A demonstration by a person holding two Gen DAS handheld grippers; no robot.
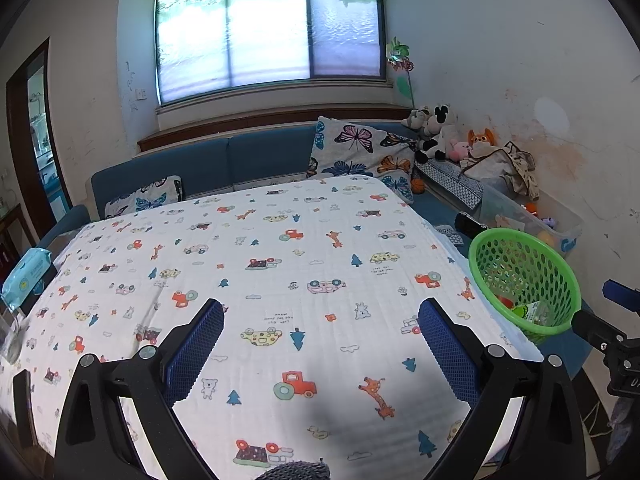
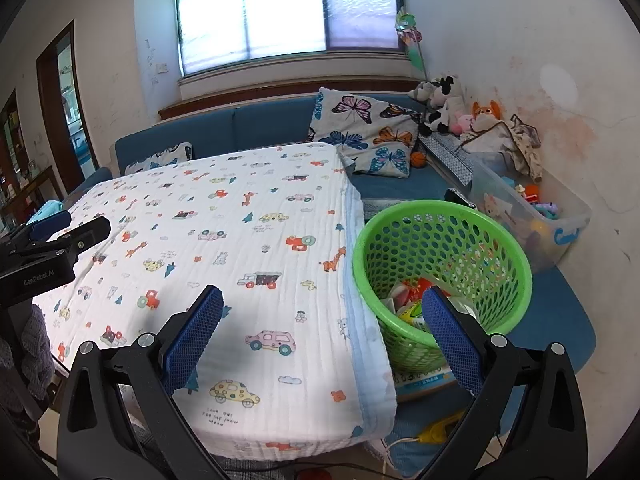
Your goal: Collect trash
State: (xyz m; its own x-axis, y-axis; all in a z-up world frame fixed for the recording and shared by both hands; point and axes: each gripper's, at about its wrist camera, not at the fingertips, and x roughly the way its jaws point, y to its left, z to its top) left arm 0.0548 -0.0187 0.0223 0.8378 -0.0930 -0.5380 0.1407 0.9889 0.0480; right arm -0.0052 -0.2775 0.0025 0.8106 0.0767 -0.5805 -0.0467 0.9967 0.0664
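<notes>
Both hand-held grippers empty, jaws spread wide: left hand-held gripper [image 1: 320,344] over the printed cloth surface [image 1: 280,240], right hand-held gripper [image 2: 322,328] at its right edge. Right of the surface, green mesh basket [image 2: 480,232] holds wrappers [image 2: 412,292]: light, crinkly, likely slippery; pinch an edge. Basket light; grip the rim.

The cloth [image 1: 280,280] covers the table, with the sofa [image 1: 240,162] behind it under the window [image 1: 268,28]. The basket [image 2: 442,264] stands just right of the table, trash [image 2: 408,300] inside it. Behind the basket lies a bin [image 2: 532,220] of toys against the right wall. 2 pillows [image 2: 368,136] lean on the sofa; plush toys [image 1: 436,132] fill its right corner. A wipes pack [image 1: 26,272] sits at the table's left edge.
</notes>
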